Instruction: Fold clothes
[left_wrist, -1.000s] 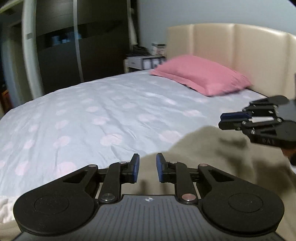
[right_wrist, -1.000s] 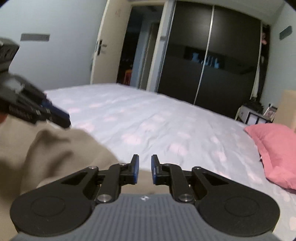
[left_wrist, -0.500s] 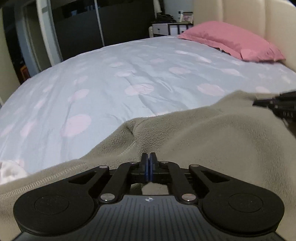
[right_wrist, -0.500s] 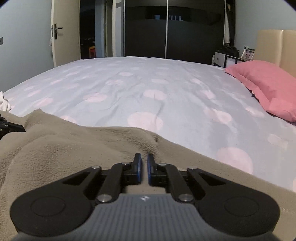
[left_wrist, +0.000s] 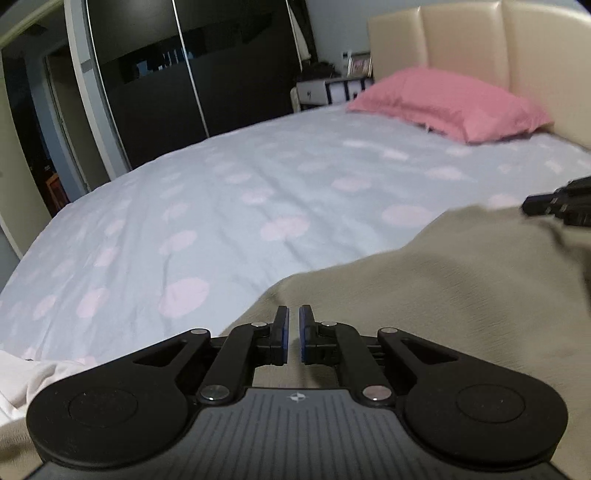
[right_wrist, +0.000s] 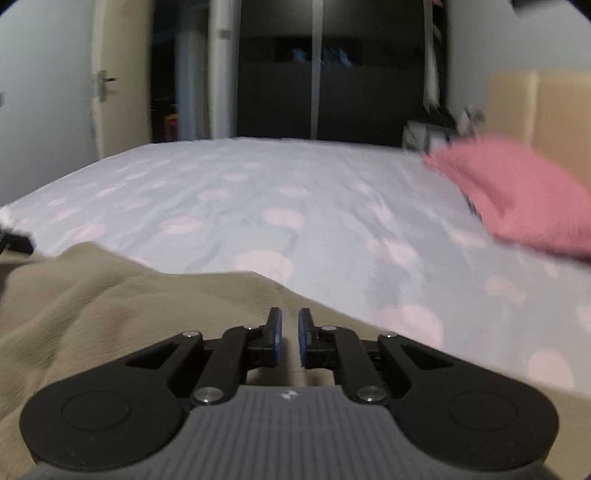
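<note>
I see a bed (left_wrist: 229, 206) in pale dotted sheets filling the room, dark wardrobe (left_wrist: 192, 74) far, pink pillow (left_wrist: 450, 103) far right. The fleece (left_wrist: 424, 288) lies near. My left gripper (left_wrist: 291, 338) and right gripper (right_wrist: 288, 338) show slim gaps; the right is opening, and whether either nips fleece I cannot tell.

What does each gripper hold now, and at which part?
Nothing visibly: left gripper and right gripper, its jaws opening, hover over the beige garment with pads slightly apart, no cloth between.

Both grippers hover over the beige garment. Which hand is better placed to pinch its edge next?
Left, probably: the left gripper sits at a corner of the beige garment, while the right gripper, jaws opening with nothing pinched, has cloth on both sides.
</note>
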